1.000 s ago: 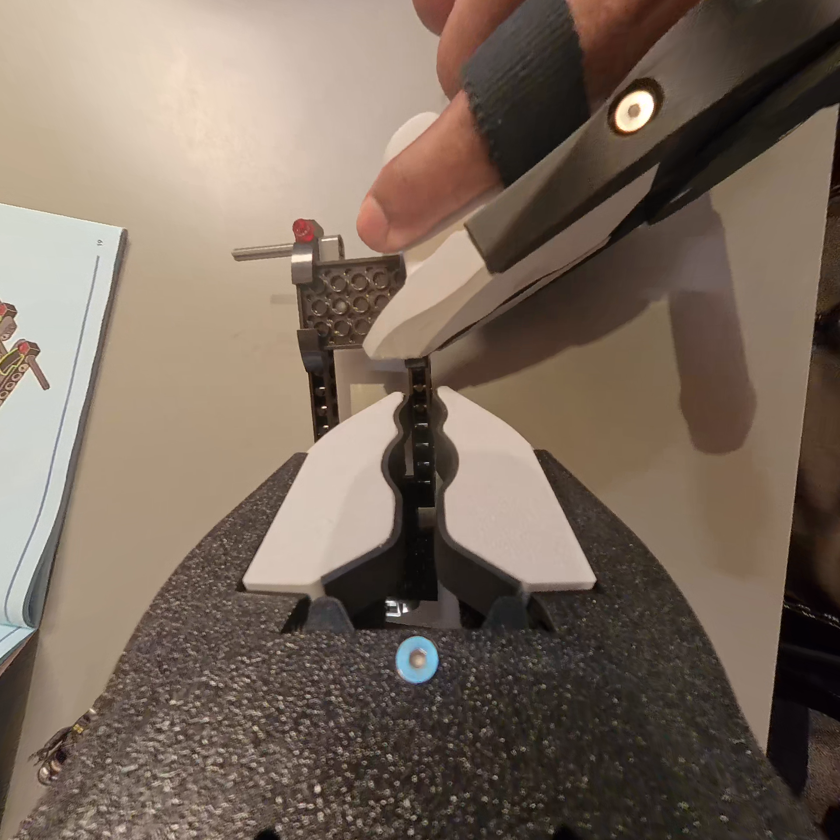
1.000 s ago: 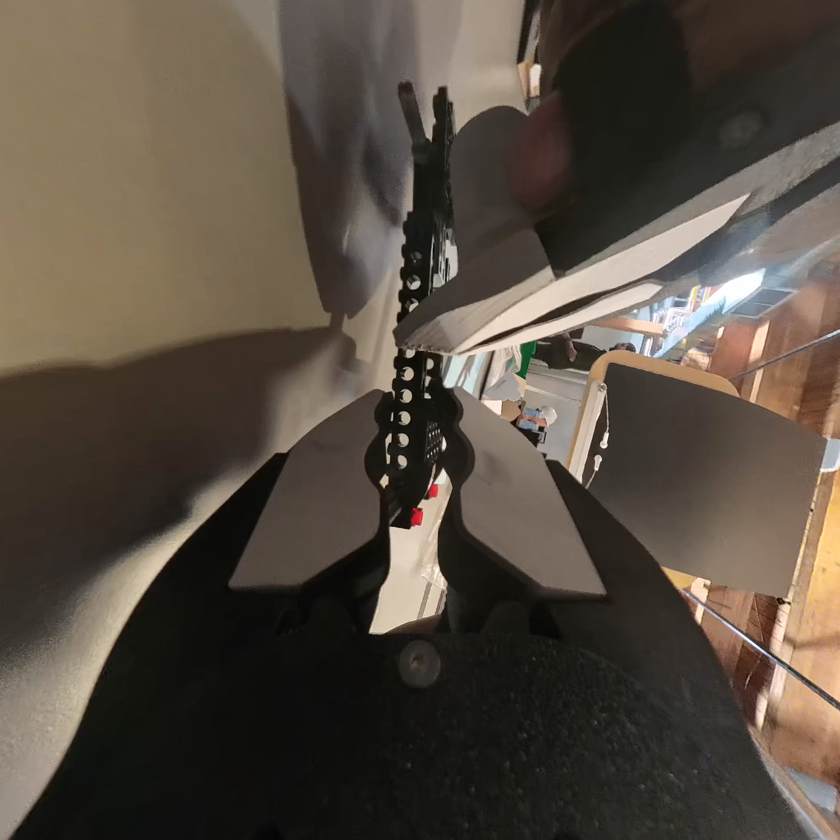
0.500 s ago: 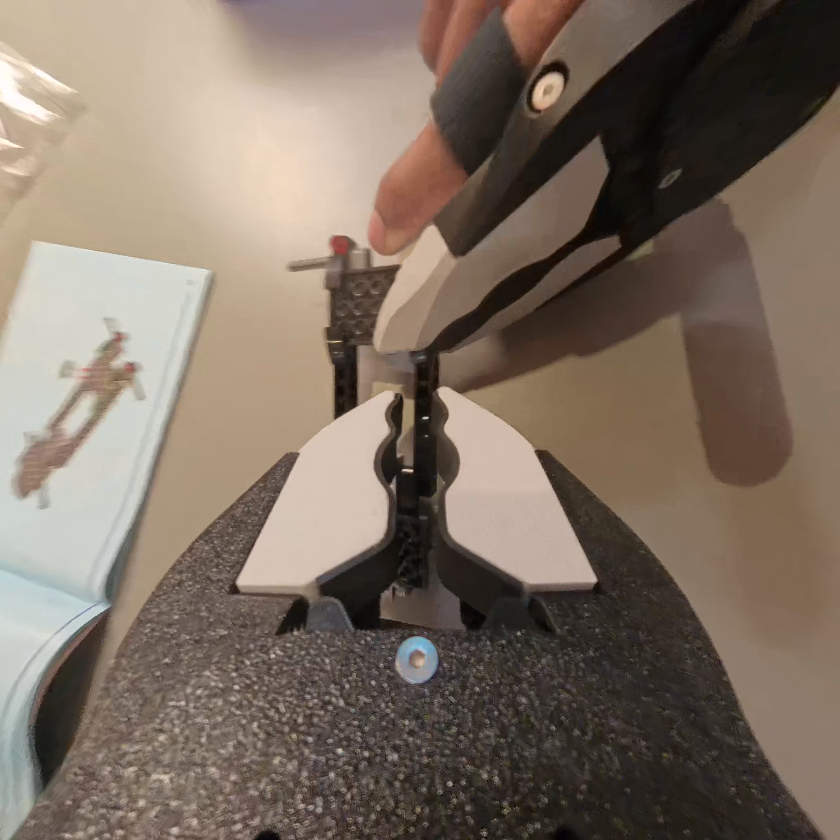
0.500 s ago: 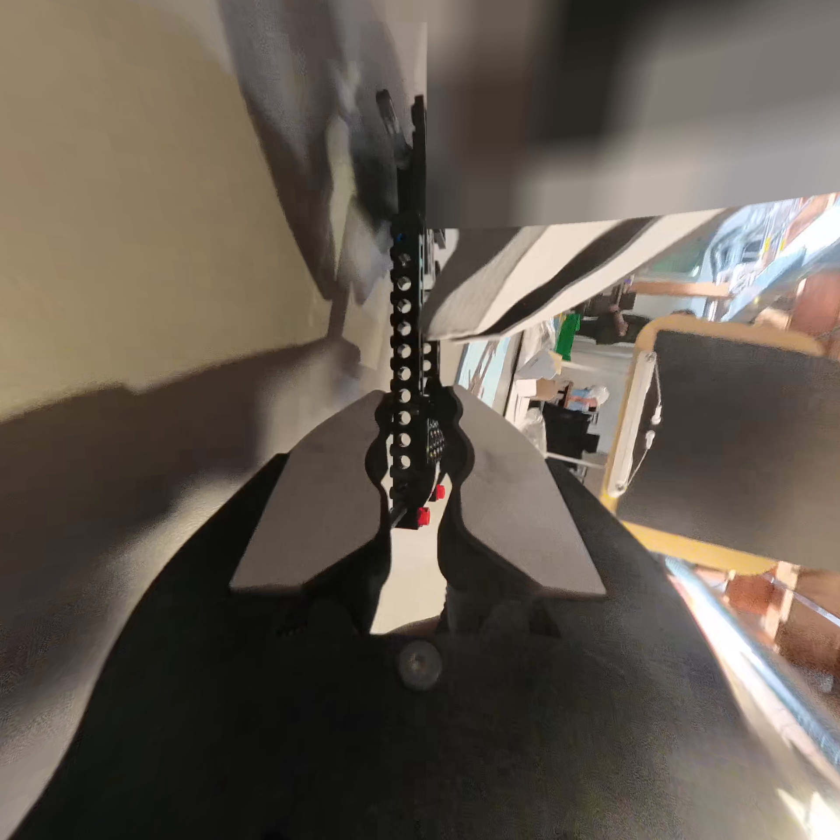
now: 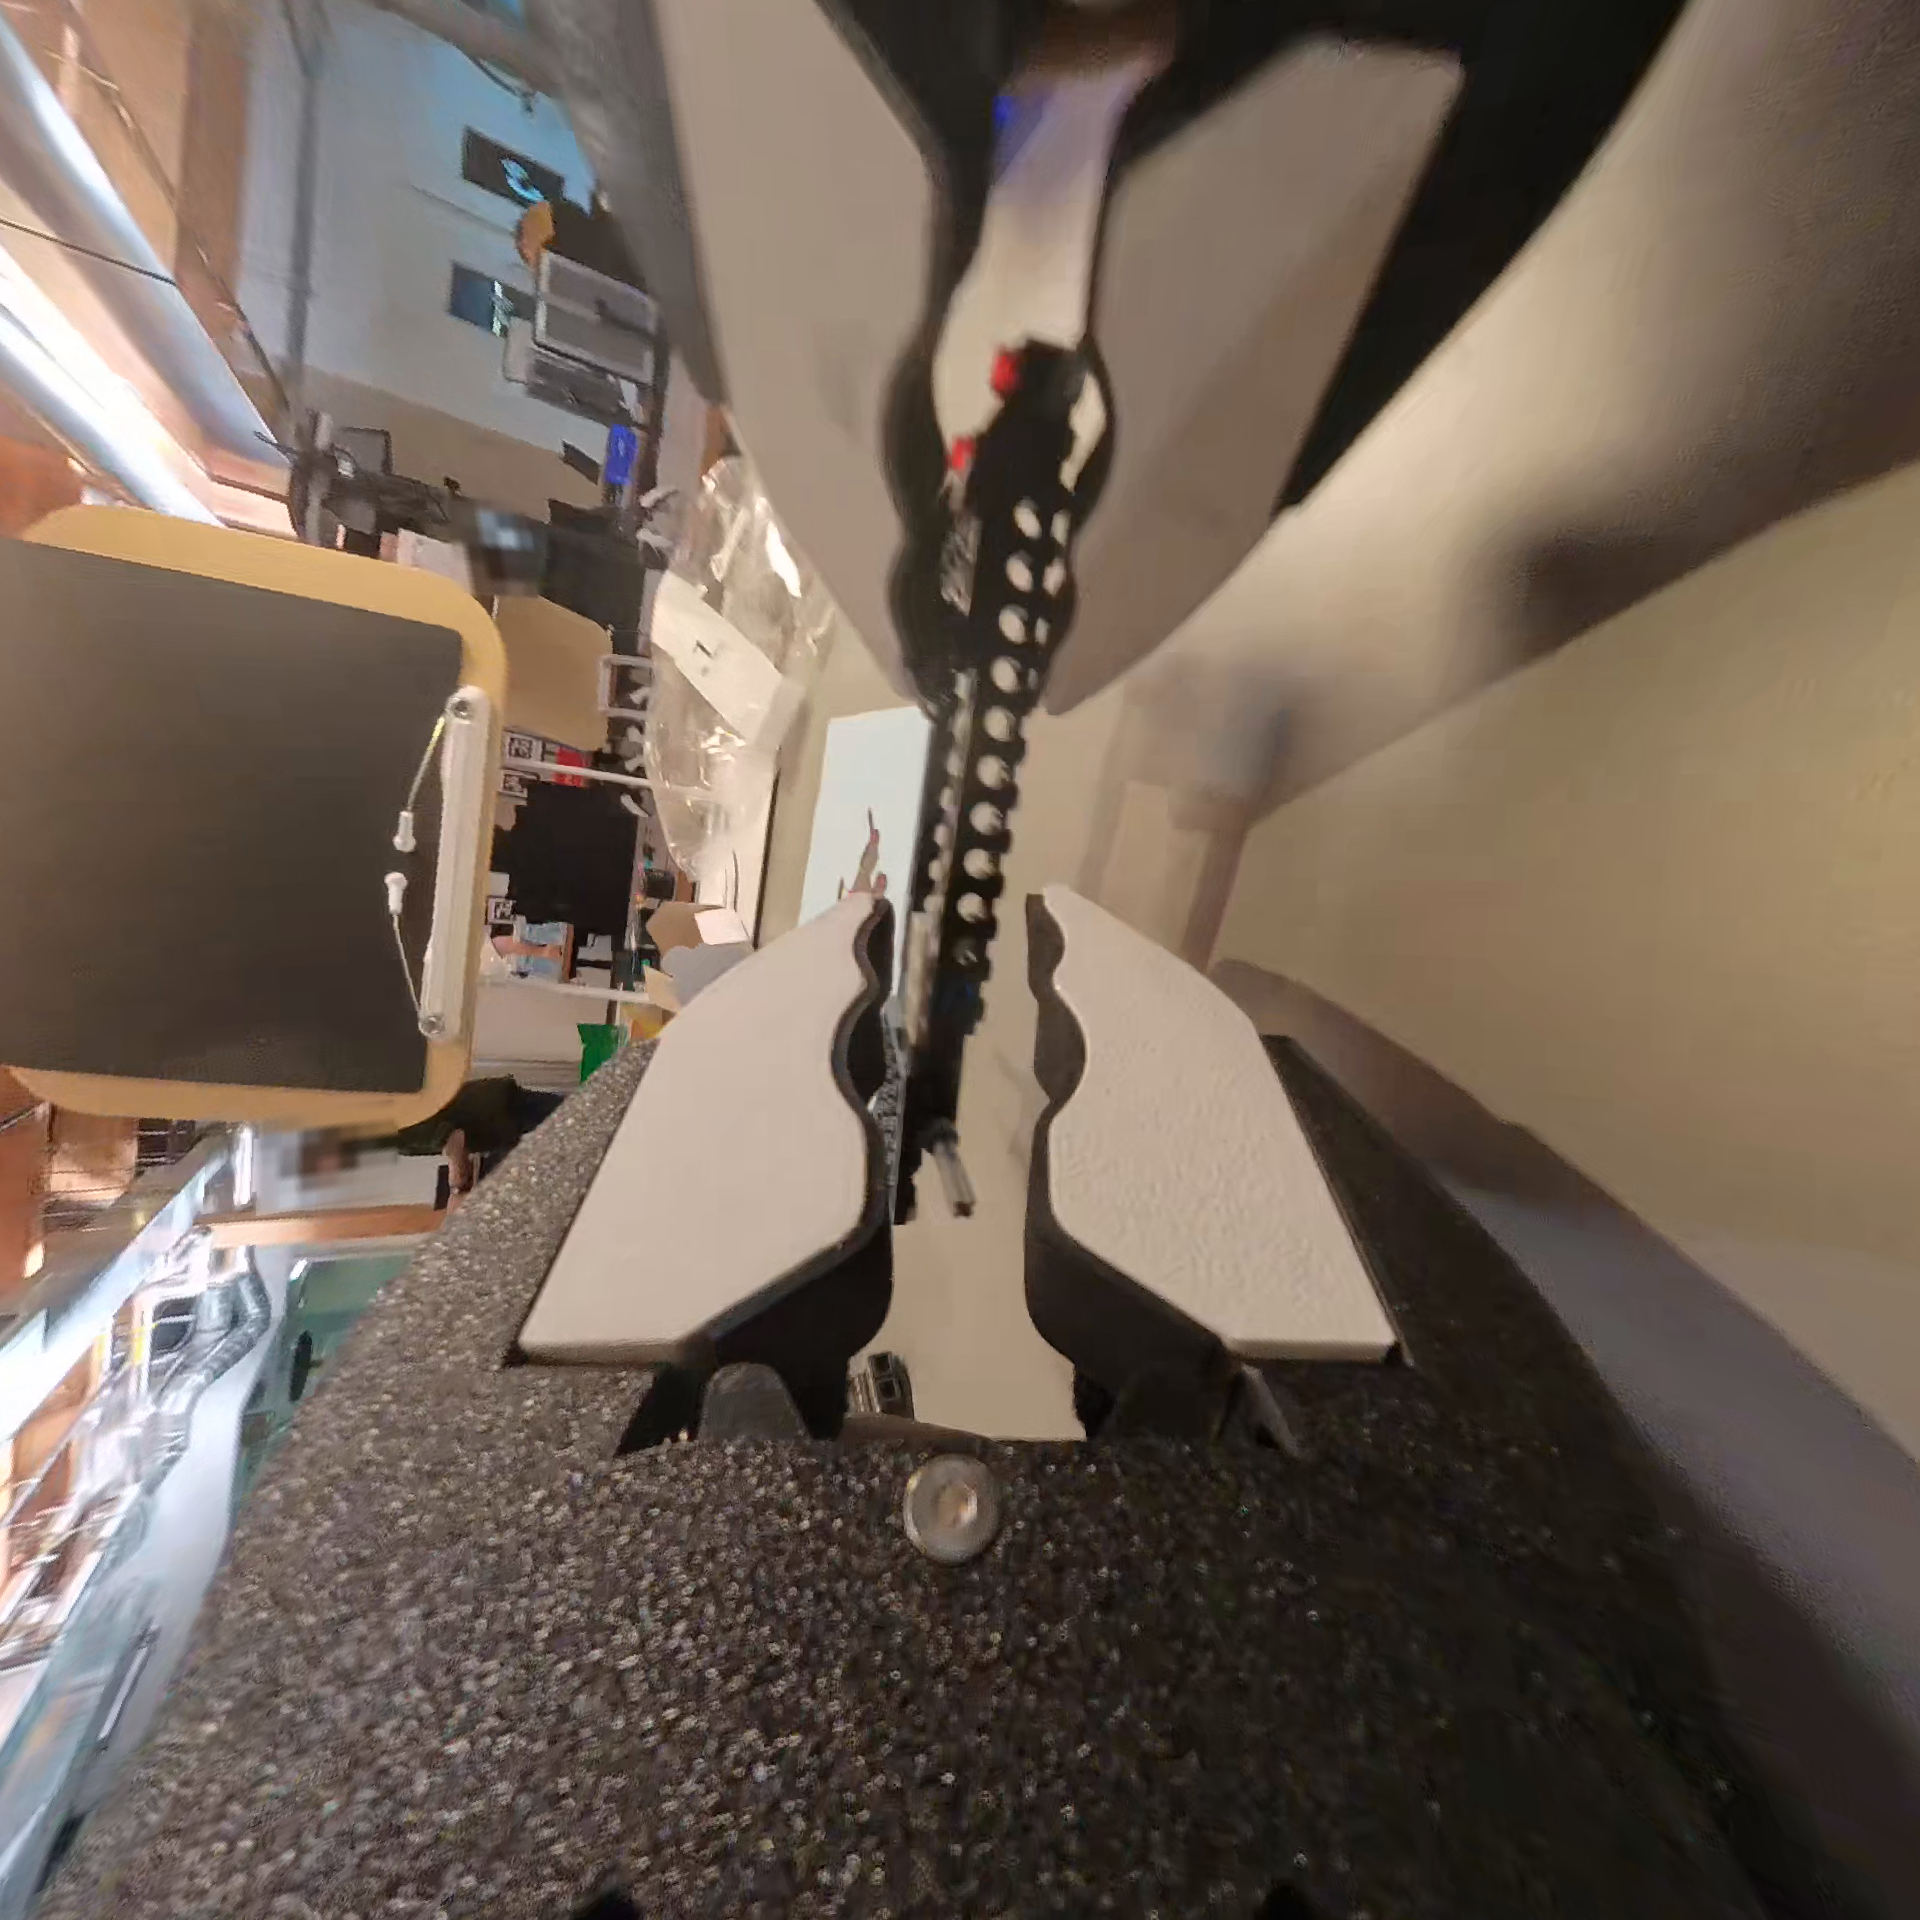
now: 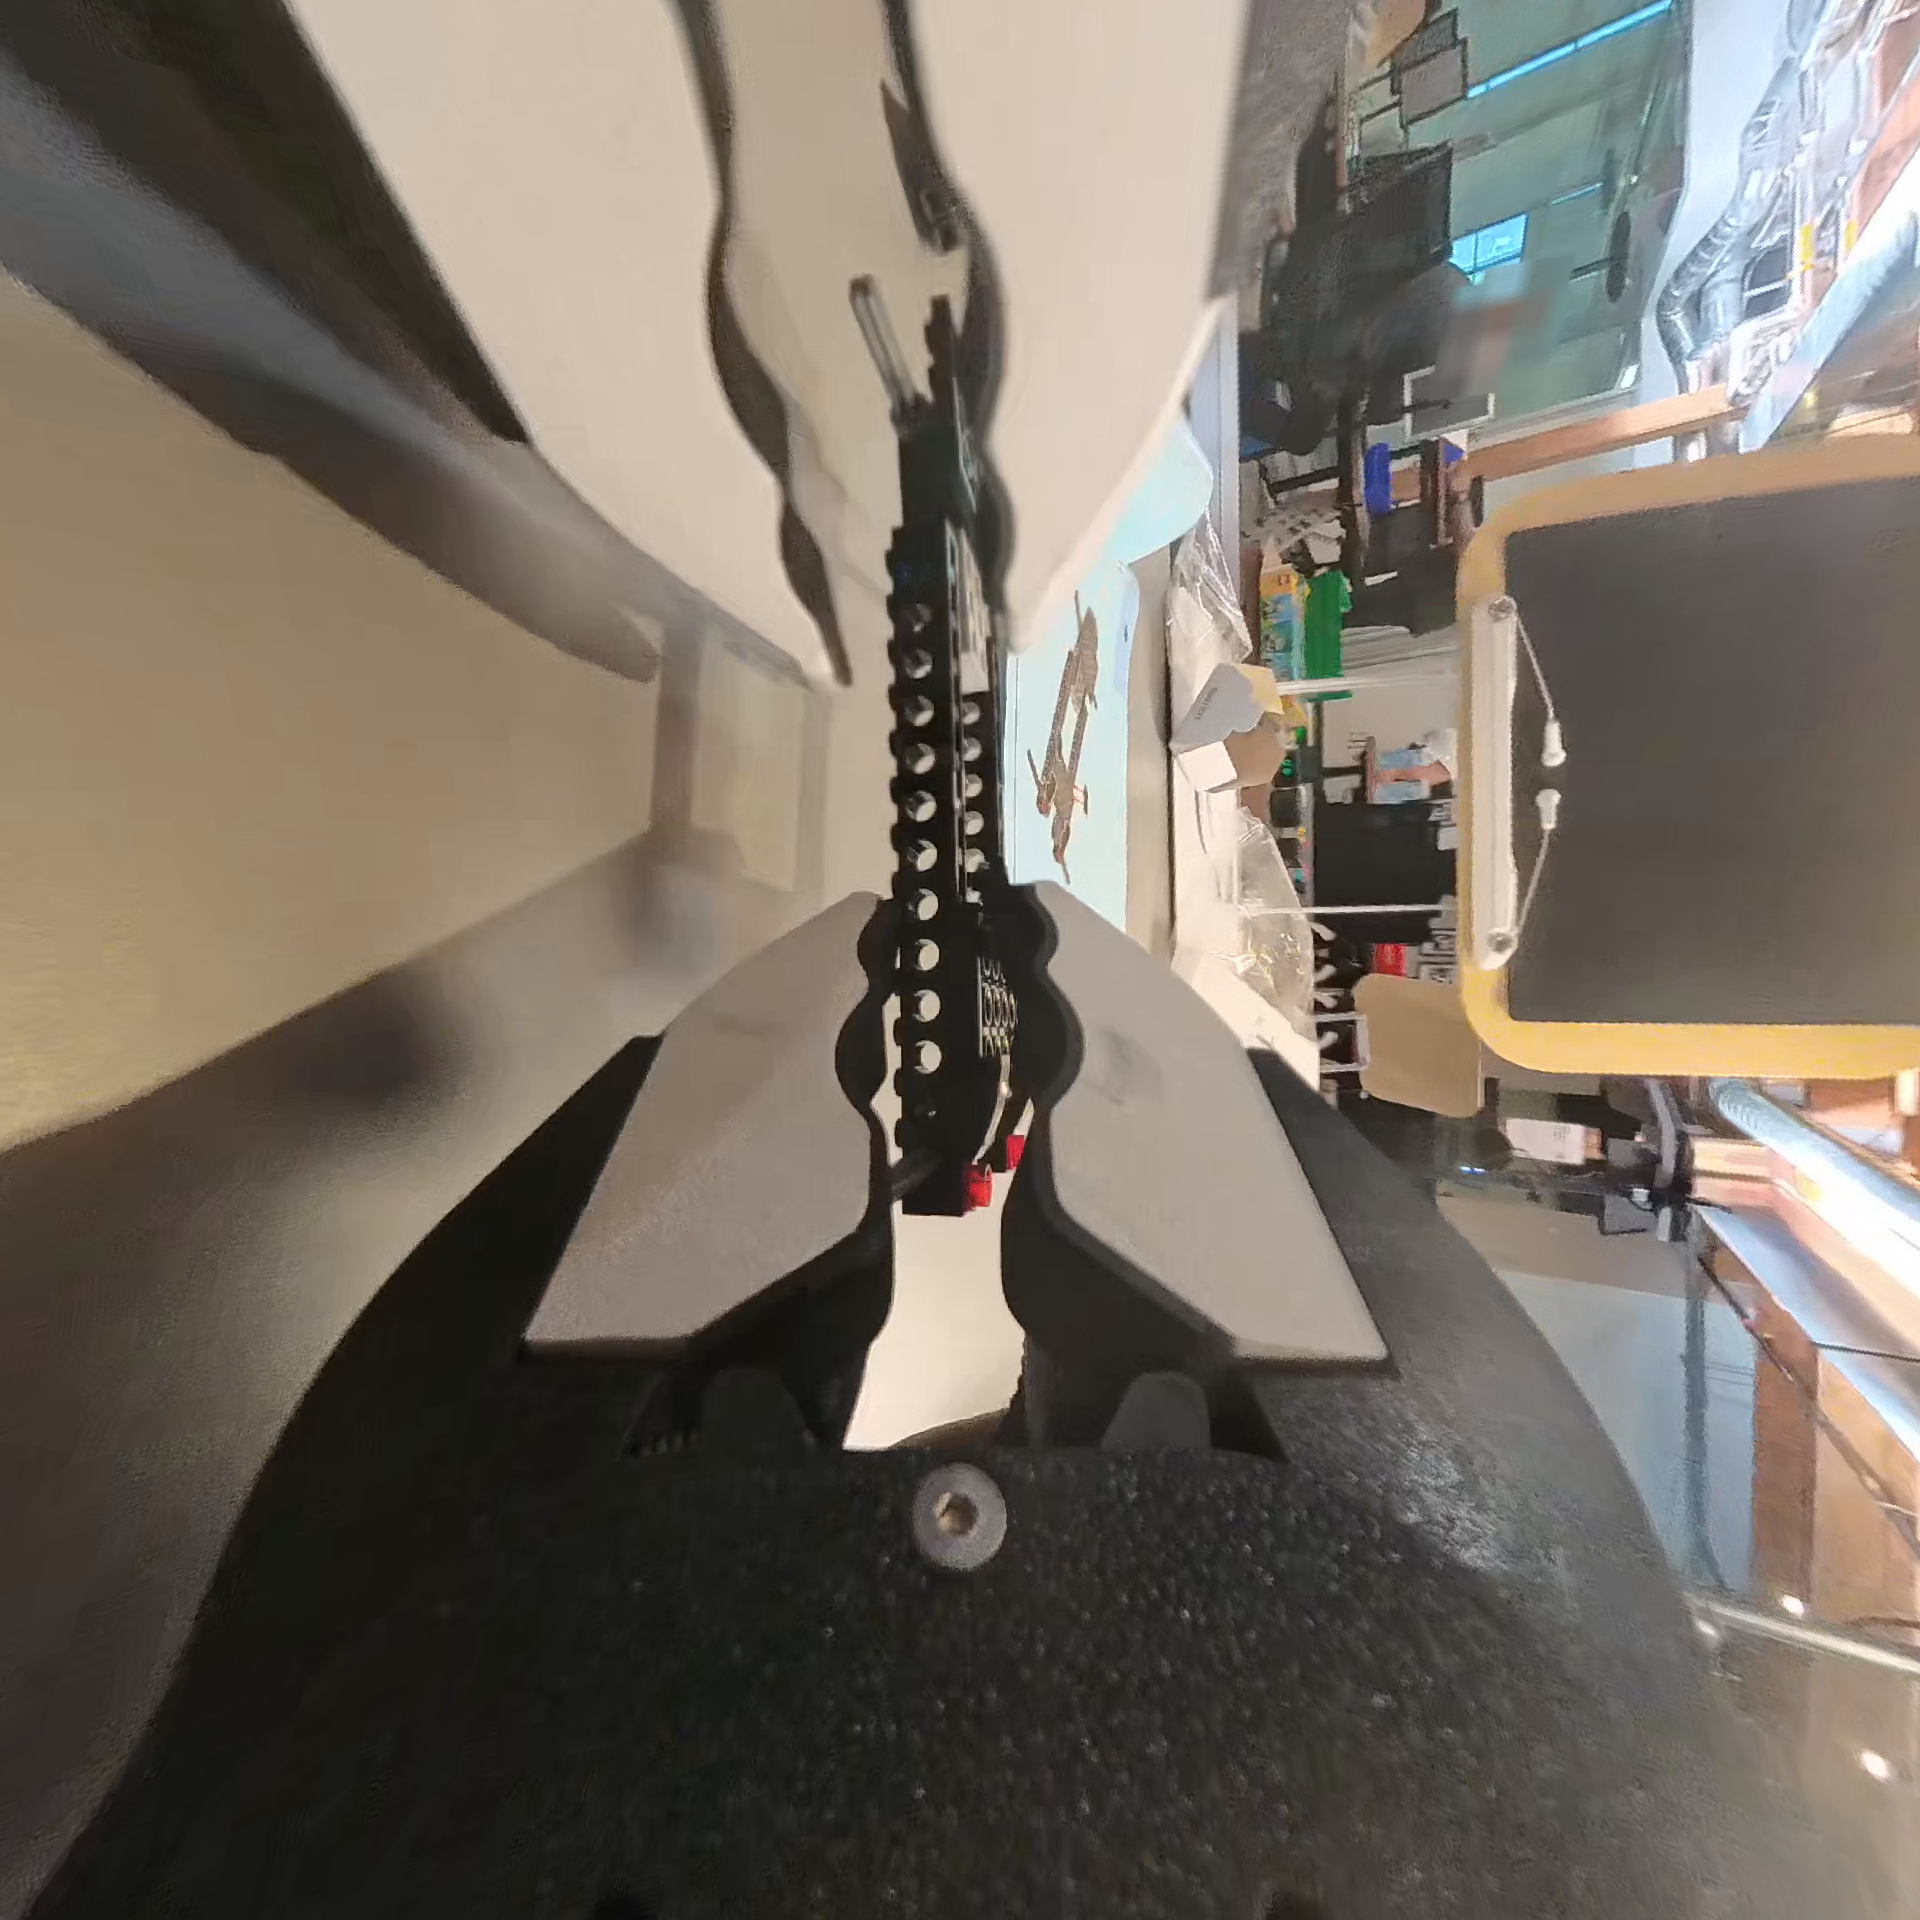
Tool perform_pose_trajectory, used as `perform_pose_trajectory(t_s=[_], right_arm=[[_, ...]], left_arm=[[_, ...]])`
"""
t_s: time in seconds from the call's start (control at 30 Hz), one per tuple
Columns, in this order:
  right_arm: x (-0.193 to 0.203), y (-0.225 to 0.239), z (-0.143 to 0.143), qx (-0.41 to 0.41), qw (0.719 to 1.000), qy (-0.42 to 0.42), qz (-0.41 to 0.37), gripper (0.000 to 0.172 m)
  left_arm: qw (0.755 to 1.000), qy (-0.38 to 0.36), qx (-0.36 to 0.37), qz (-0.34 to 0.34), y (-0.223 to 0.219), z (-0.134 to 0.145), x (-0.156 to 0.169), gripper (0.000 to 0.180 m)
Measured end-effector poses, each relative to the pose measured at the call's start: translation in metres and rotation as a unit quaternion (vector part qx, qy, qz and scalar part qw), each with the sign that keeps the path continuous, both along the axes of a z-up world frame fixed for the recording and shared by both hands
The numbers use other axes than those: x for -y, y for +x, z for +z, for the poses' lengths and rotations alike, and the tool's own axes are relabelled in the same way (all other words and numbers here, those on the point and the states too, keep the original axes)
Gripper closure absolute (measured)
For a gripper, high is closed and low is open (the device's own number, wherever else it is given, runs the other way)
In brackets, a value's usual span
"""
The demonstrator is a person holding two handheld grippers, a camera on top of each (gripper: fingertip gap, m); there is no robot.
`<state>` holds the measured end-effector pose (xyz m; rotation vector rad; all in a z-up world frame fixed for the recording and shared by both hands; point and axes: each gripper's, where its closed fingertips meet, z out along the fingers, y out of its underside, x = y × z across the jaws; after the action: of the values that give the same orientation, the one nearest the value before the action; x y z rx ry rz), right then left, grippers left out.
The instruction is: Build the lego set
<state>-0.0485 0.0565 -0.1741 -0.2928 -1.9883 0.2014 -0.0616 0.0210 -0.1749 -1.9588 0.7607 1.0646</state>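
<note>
The left gripper (image 5: 956,914) stands parted, its pads clear of the black perforated brick beam assembly (image 5: 982,790) running between them. That assembly looks light and rigid, though its pinned joints may pop apart; the long beam is the safest hold. The right gripper (image 6: 961,914) clamps its far end, by the red pins (image 6: 977,1179). Motion blur hides the worktop (image 6: 312,727).

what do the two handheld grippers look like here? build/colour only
Both match. The left gripper has a black, speckled foam-textured body with one round metal screw head on its midline. Its two fingers are flat off-white plates with wavy black inner edges. The right gripper is the same build, with its finger plates looking grey in shadow. No cables or sleeves show.
</note>
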Motion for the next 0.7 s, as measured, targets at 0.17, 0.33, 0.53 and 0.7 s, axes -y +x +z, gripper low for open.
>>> perform_pose_trajectory(t_s=[0.17, 0.33, 0.53, 0.7], right_arm=[[-0.003, 0.005, 0.003, 0.001, 1.0, -0.022, 0.004, 0.152], [0.001, 0.007, 0.005, -0.005, 0.999, -0.028, 0.019, 0.152], [0.01, 0.007, 0.004, -0.006, 0.999, -0.032, 0.039, 0.152], [0.007, 0.006, 0.005, -0.025, 0.999, 0.005, 0.045, 0.151]], left_arm=[[0.999, -0.027, -0.03, -0.004, 0.0, -0.012, -0.002, 0.144], [0.997, -0.001, -0.076, -0.024, 0.001, -0.004, -0.008, 0.146], [0.989, 0.0, -0.148, -0.014, -0.003, -0.001, -0.01, 0.169], [0.989, -0.016, -0.145, -0.001, 0.0, 0.002, -0.009, 0.169]])
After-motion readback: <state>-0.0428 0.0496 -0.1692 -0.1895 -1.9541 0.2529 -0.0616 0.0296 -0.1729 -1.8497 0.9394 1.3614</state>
